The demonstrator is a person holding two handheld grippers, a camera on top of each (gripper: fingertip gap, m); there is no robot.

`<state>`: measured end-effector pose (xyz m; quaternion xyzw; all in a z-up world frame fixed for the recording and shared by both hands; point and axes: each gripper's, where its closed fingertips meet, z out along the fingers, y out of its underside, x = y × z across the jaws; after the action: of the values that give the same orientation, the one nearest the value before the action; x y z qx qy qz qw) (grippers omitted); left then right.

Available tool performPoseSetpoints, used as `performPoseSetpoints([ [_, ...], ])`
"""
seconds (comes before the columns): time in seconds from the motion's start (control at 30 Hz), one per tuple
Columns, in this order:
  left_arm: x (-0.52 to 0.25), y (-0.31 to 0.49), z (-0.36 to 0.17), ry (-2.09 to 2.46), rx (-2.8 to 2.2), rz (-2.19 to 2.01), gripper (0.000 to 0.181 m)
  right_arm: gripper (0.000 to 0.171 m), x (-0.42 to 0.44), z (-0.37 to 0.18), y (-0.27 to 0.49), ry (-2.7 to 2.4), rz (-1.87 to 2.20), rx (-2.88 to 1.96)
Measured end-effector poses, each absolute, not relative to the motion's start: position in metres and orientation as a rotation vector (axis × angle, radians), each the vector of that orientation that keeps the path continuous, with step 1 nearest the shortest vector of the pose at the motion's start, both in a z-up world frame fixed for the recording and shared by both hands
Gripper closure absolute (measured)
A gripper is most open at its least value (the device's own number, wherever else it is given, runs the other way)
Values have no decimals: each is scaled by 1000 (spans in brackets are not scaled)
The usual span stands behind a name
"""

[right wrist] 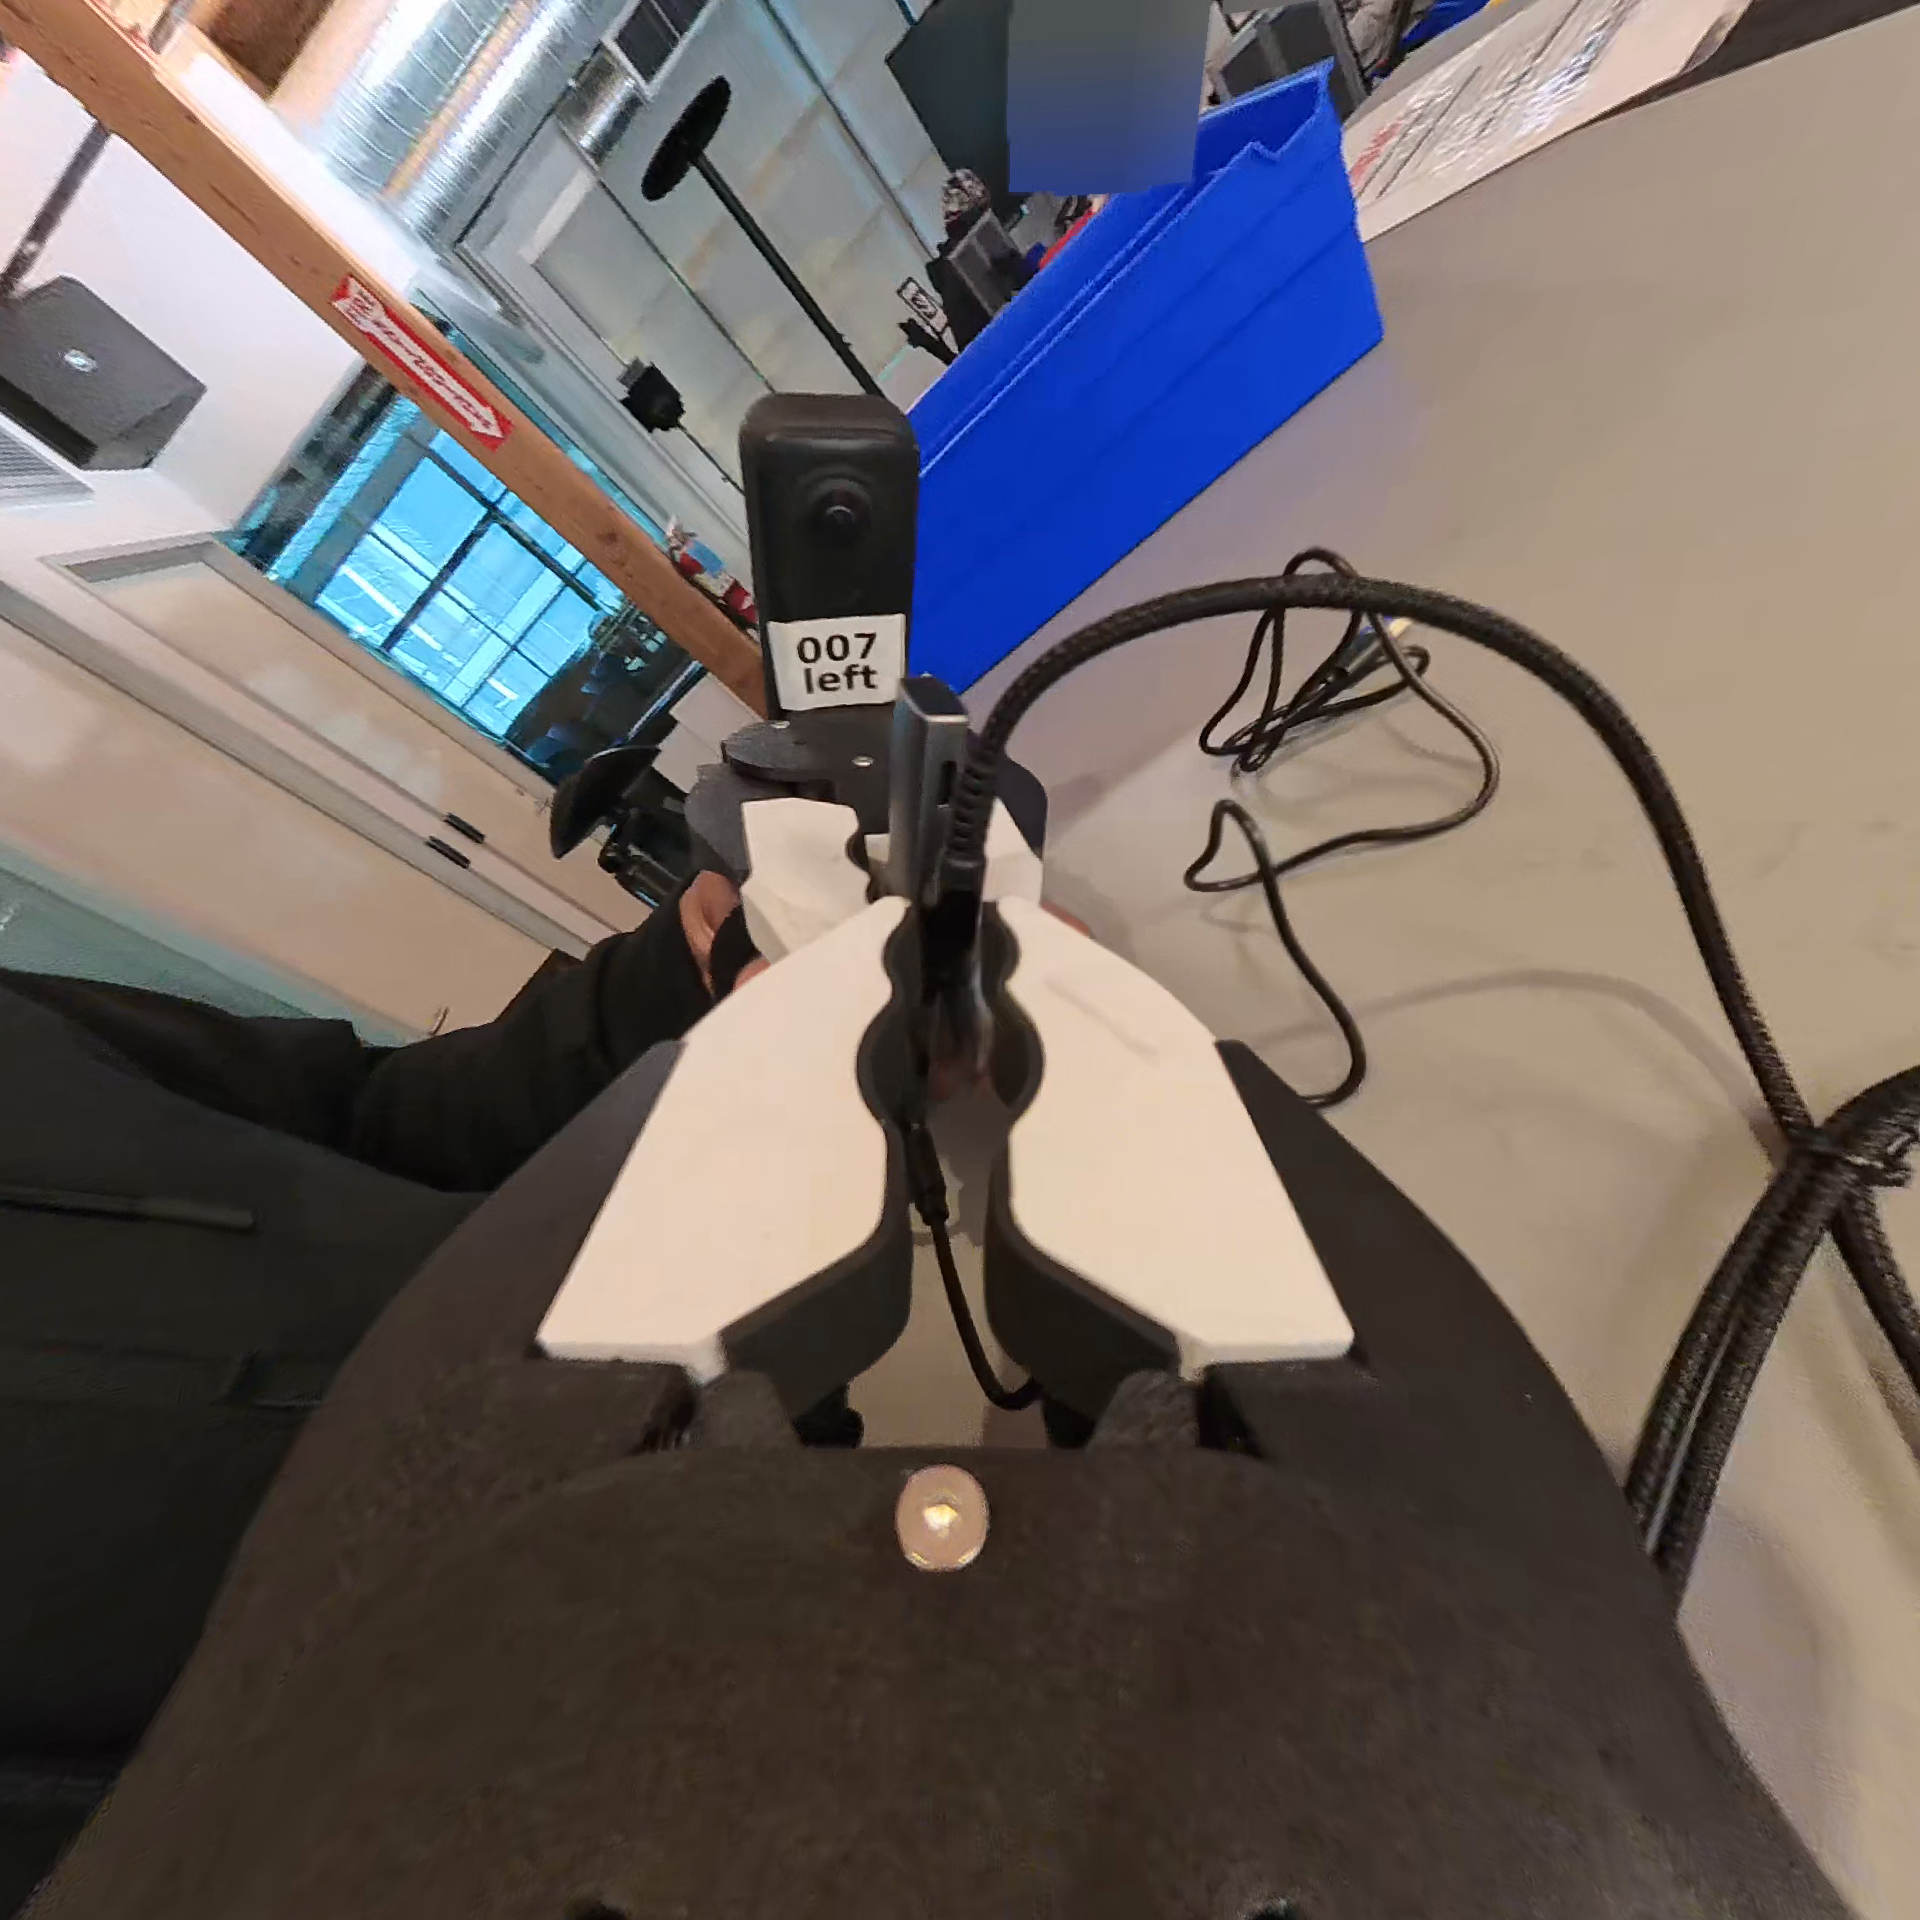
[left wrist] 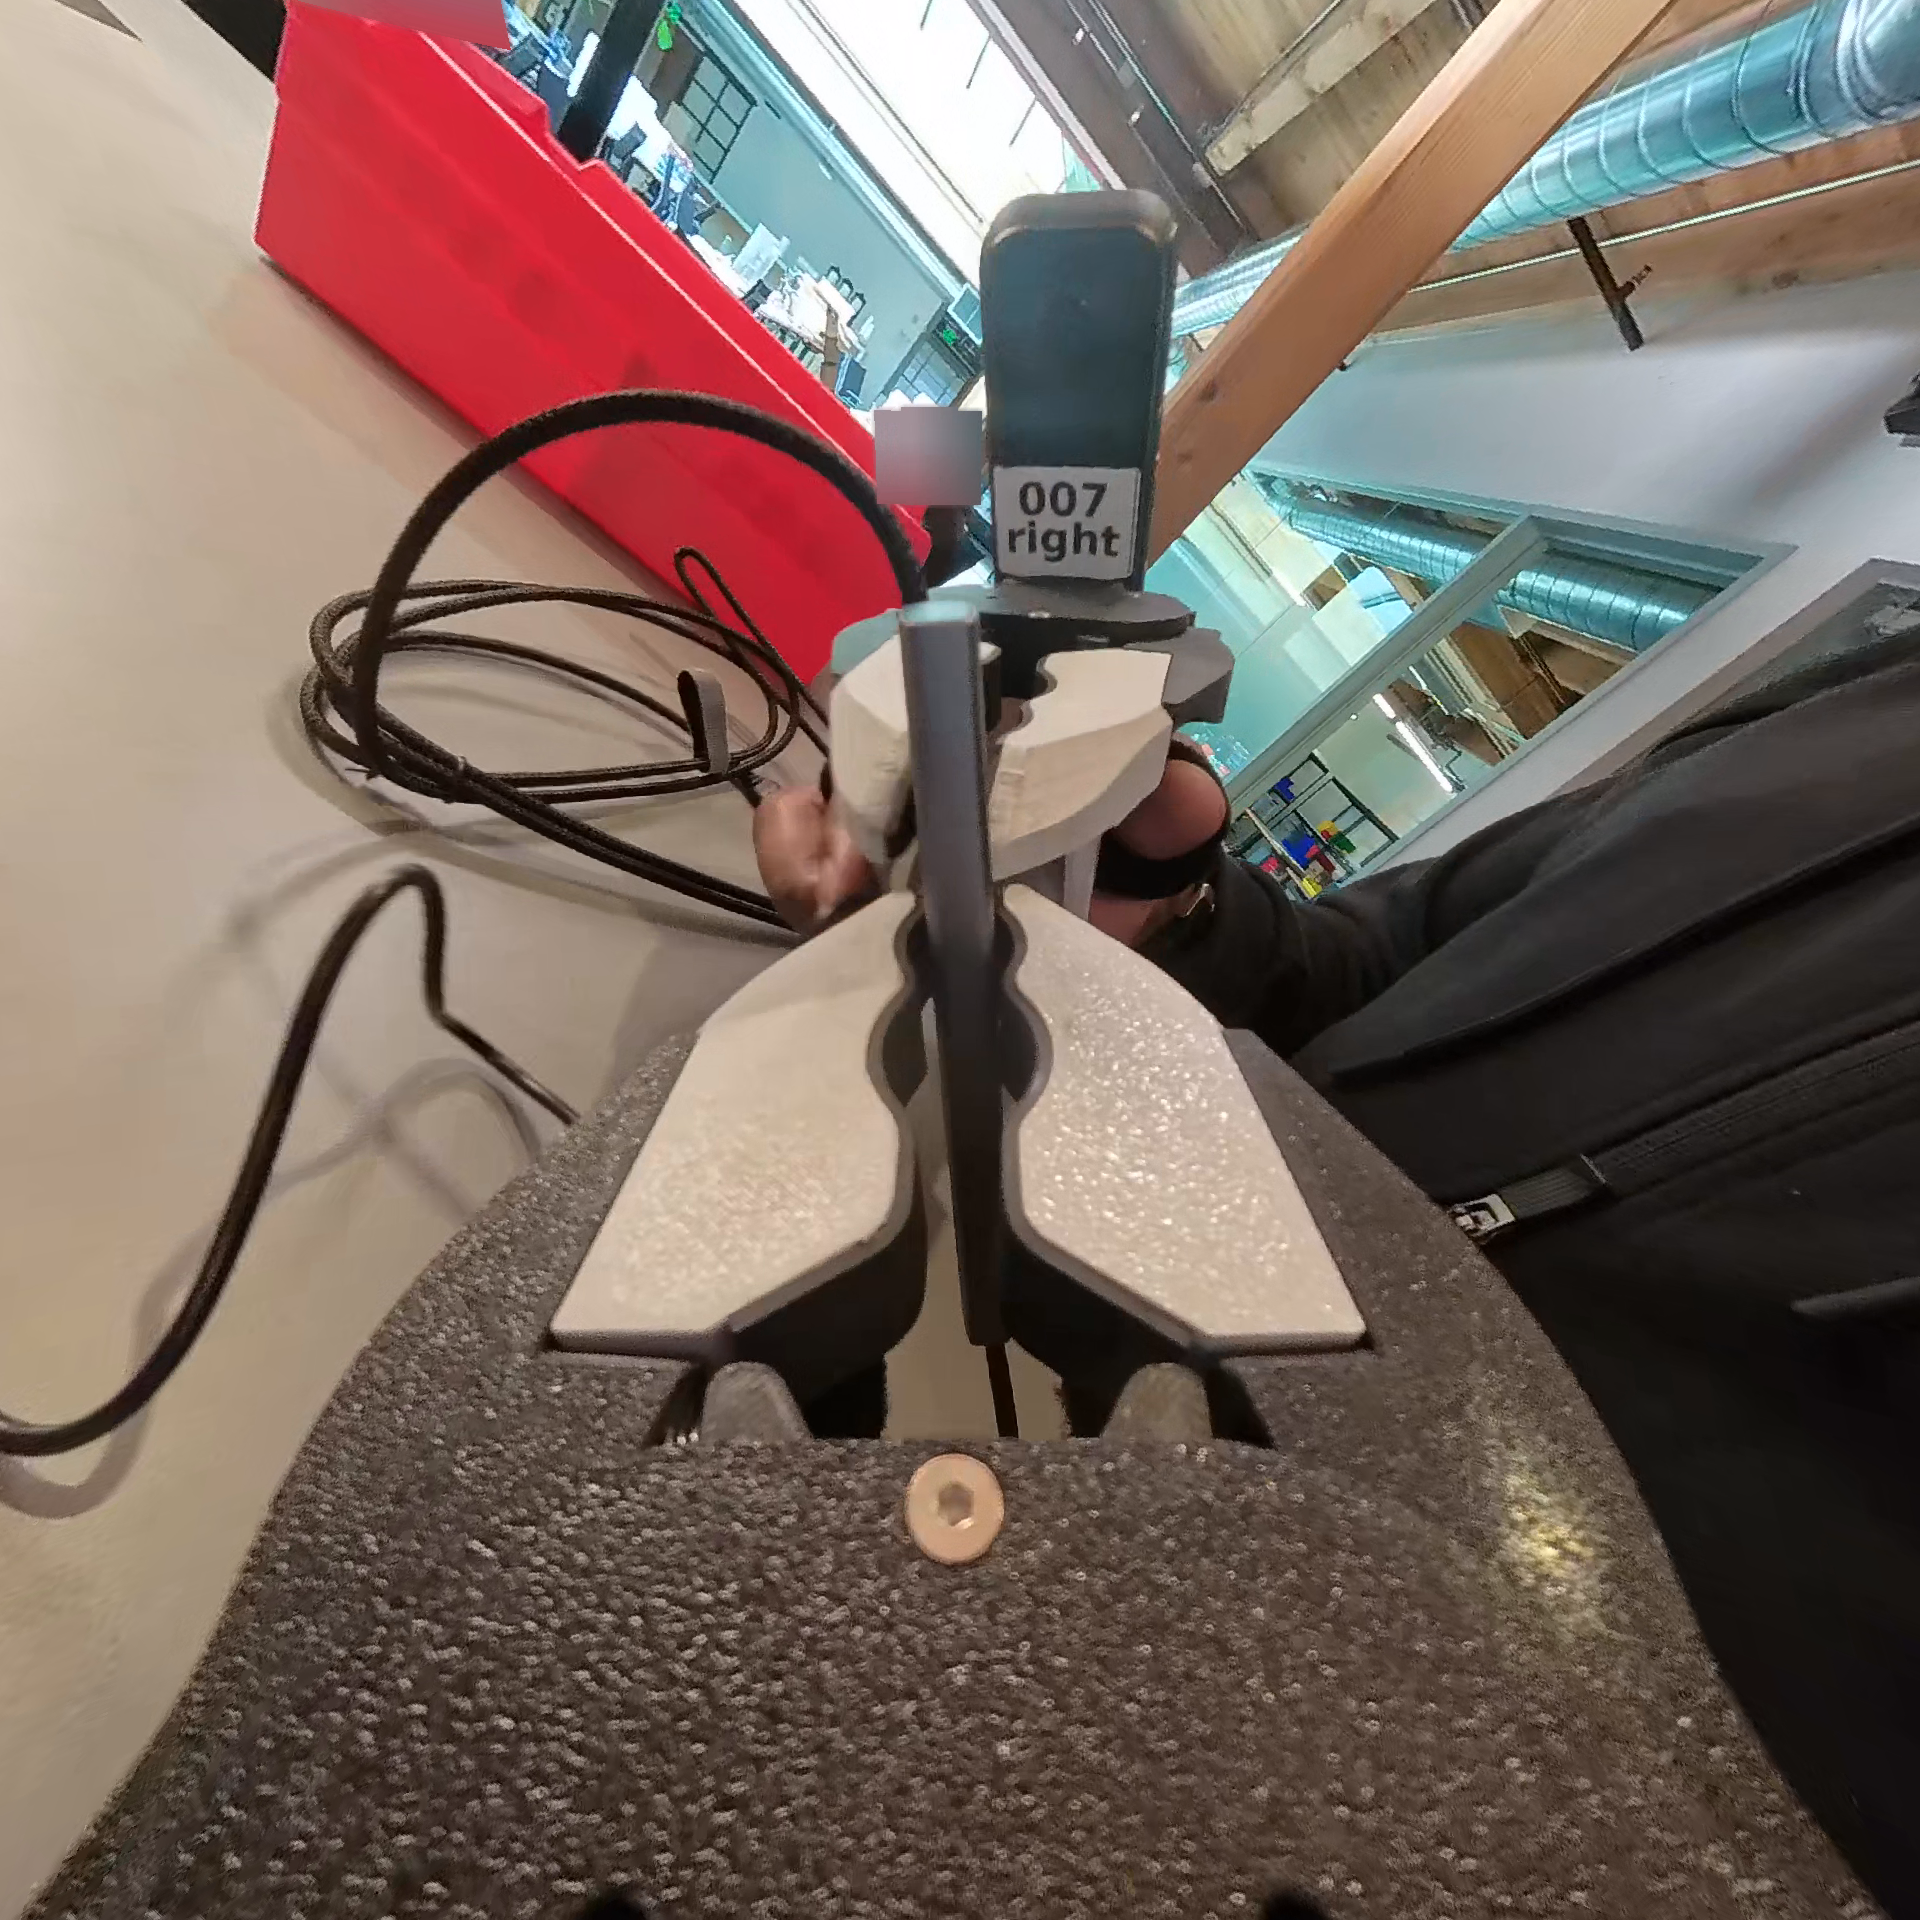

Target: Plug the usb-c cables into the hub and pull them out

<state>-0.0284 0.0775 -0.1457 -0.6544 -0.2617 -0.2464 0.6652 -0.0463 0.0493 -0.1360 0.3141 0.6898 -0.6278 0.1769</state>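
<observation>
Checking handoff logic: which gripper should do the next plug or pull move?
Right, probably. The right gripper pinches the cable plug at the hub; the left gripper is clamped on the hub, so it only braces.

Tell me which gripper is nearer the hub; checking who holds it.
Left. The left gripper clamps the hub; the right gripper, at its end, holds the usb-c cable.

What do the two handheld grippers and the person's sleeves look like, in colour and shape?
Both match. The left gripper and the right gripper each have two white fingers with wavy inner edges, set in a rough black body with one metal screw. Each carries an upright black camera bearing a white label. The person wears black sleeves and black fingerless gloves.
</observation>
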Motion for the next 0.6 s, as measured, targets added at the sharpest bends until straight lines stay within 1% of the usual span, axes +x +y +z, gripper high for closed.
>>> performPoseSetpoints([
  [0.37,-39,70,-144,-676,-1418,-430,172,163,-49,-136,48,1831,-1861,941],
  [0.6,-35,69,-143,-687,-1409,-461,172,163,-45,-136,48,1783,-1869,938],
])
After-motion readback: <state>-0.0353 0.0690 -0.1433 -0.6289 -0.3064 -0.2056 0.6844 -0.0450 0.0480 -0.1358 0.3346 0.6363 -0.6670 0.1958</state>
